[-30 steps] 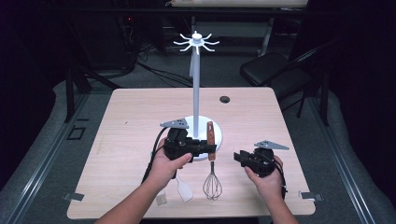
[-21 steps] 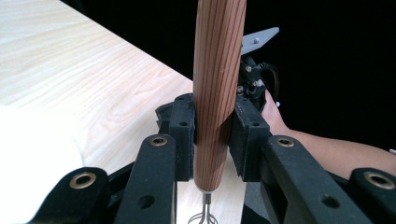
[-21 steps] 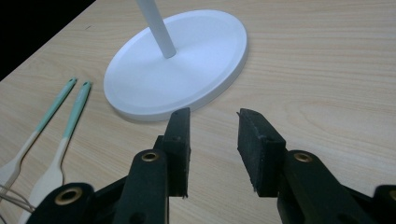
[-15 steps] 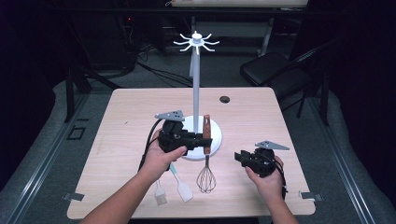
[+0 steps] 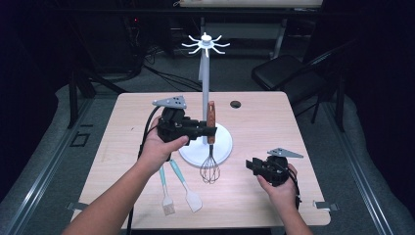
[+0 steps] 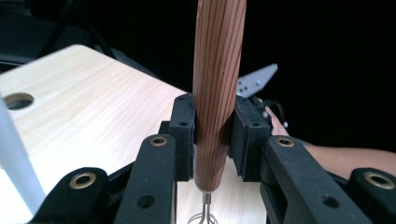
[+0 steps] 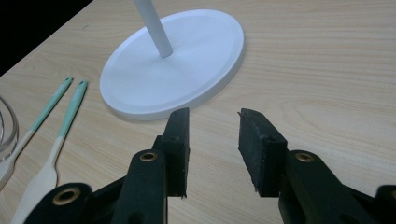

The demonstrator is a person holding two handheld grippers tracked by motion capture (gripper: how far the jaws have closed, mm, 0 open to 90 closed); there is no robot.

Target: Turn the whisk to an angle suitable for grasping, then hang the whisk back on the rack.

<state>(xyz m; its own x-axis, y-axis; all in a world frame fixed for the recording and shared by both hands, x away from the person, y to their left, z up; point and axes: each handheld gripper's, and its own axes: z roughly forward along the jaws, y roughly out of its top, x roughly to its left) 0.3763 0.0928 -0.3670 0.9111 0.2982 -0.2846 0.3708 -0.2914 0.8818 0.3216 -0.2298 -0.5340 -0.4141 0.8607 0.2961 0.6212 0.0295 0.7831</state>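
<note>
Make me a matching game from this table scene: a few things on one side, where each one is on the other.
Things:
1. whisk
2. brush
3. stand
4. right gripper

Places or states:
A. lying flat on the table beside a spatula
B. upright, base on the table
C. clamped by its wooden handle in the left gripper
D. open, holding nothing

Pairs: 1-C, 2-A, 3-B, 4-D

Left claw (image 5: 211,130) clamps whisk (image 5: 210,147) upright beside stand pole (image 5: 205,93); right claw (image 5: 250,166) empty.
</note>
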